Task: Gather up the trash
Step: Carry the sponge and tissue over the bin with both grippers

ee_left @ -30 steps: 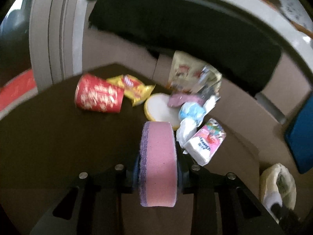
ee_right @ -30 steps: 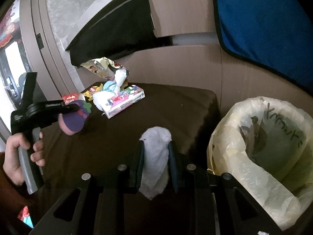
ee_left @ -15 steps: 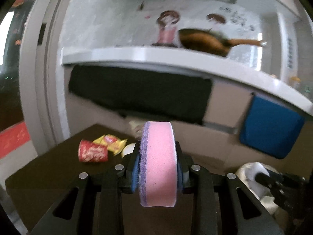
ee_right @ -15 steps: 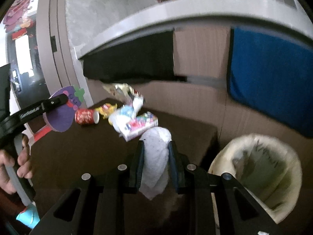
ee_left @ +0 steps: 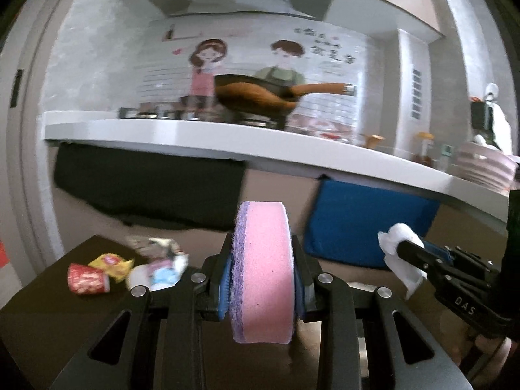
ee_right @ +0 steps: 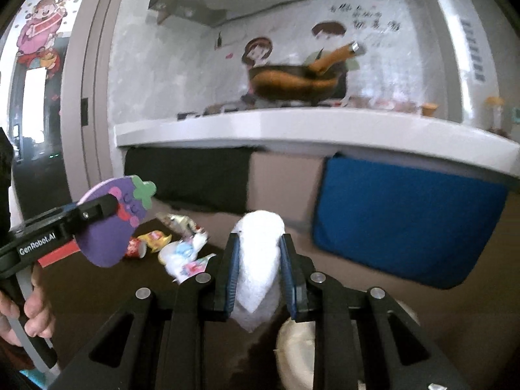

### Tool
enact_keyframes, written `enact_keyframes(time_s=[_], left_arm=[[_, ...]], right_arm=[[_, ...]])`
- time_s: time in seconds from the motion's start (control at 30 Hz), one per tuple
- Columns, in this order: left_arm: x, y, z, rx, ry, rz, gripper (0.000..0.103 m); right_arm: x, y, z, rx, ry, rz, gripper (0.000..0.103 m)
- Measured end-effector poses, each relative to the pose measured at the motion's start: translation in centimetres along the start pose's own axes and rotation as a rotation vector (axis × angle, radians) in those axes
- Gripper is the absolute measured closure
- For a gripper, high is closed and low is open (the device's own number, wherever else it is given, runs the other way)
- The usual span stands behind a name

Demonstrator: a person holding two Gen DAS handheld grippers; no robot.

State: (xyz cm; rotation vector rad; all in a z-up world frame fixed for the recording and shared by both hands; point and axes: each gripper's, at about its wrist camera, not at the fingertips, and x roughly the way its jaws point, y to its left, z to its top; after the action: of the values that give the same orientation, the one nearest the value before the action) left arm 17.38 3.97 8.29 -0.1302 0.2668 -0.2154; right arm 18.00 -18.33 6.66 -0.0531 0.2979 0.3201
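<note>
My left gripper (ee_left: 262, 287) is shut on a thick pink sponge with a purple scouring side (ee_left: 264, 269); from the right wrist view the same sponge (ee_right: 112, 224) shows an eggplant shape. My right gripper (ee_right: 258, 276) is shut on a crumpled white tissue (ee_right: 258, 260), which also shows at the right of the left wrist view as a white tissue (ee_left: 401, 250). Both are held high above the dark brown table (ee_left: 45, 308). On its far part lie a red cup (ee_left: 87, 279), a yellow wrapper (ee_left: 112, 265) and a pile of wrappers and tissues (ee_right: 185, 253).
A trash bin lined with a pale bag (ee_right: 299, 344) sits low behind my right gripper's fingers. Beyond the table run a white counter (ee_left: 227, 139) with a brown pan (ee_left: 260, 96), a blue cloth (ee_right: 406, 221) and a black cloth (ee_left: 146, 188) hanging beneath it.
Both grippers have risen and tilted up, so the counter and wall now fill the views. The table trash and the bin have sunk low in the frames. Both grips are unchanged.
</note>
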Motion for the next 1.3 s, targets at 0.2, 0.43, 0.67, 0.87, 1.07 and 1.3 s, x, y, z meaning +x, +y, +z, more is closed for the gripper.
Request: enact_keyframes(time_s=[0.2, 0.43, 0.67, 0.87, 1.07, 1.3], left_arm=[[1.3, -5.5, 0.5, 0.04, -0.004, -0.098, 0.072], [2.8, -10.7, 0.7, 0.075, -0.022, -0.188, 0.072], [5.8, -13.7, -1.5, 0.106, 0.049, -0.221, 0.072], [9.1, -14.0, -3.8, 0.105, 0.108, -0.219, 0.072], [12.3, -13.6, -6.2, 0.094, 0.184, -0.215, 0.072], [15.4, -12.8, -8.6, 0.075, 0.269, -0.219, 0.072]], right_arm=[[-3.2, -3.6, 0.4, 0.007, -0.038, -0.086, 0.08], [-5.4, -7.7, 0.4, 0.03, -0.062, -0.164, 0.08], [-5.5, -10.7, -0.9, 0.068, -0.044, -0.201, 0.08], [-4.1, -12.4, -3.0, 0.112, -0.009, -0.197, 0.08], [-1.5, -13.9, -5.3, 0.156, 0.048, -0.182, 0.08], [1.6, -15.2, -7.7, 0.192, 0.129, -0.18, 0.08]])
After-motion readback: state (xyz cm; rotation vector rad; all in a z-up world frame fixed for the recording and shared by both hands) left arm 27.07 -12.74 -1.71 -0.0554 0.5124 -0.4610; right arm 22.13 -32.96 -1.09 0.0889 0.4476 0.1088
